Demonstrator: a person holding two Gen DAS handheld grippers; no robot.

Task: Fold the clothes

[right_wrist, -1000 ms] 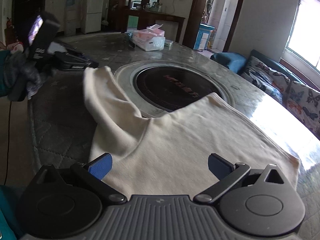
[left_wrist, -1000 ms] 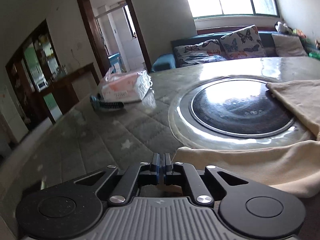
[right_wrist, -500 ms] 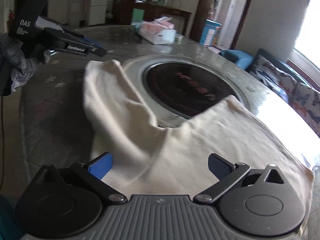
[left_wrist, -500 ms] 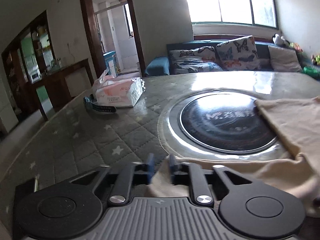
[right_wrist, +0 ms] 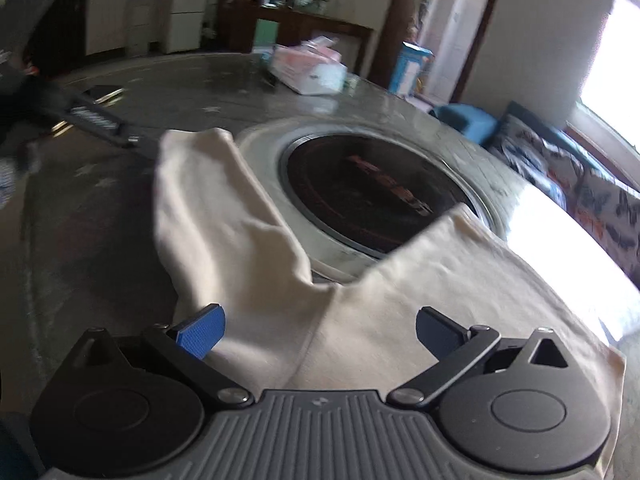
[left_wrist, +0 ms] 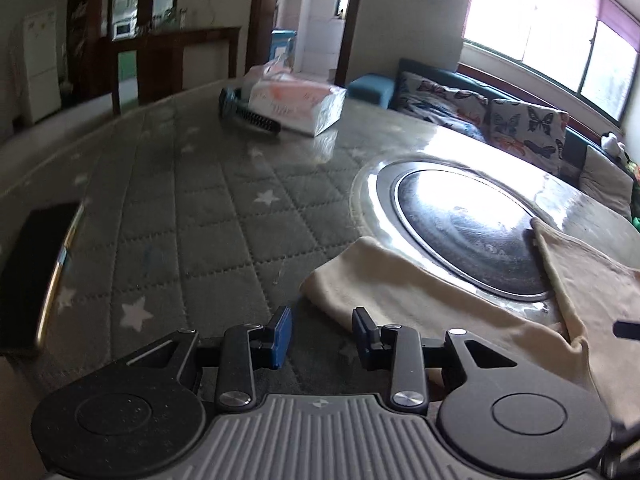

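A cream garment (right_wrist: 440,272) lies spread on the quilted table, its body under my right gripper (right_wrist: 319,330), which hovers with its jaws wide open and nothing between the pads. One sleeve (right_wrist: 208,200) stretches away to the left of the round cooktop. In the left wrist view that sleeve's end (left_wrist: 400,288) lies flat on the table, just right of my left gripper (left_wrist: 322,324). The left jaws stand apart, with only bare table between the blue pads. The left gripper (right_wrist: 100,120) shows blurred at the far left of the right wrist view, off the sleeve's tip.
A round black cooktop (left_wrist: 468,232) is set into the table's middle. A tissue pack (left_wrist: 296,104) and a dark brush (left_wrist: 248,114) sit at the far side. A black phone (left_wrist: 32,280) lies near the left edge. A sofa with butterfly cushions (left_wrist: 500,120) stands behind.
The left gripper opened and let go of the sleeve end, then drew back to the left and rolled. The sleeve now lies flat. The right gripper shifted slightly lower over the garment, still open.
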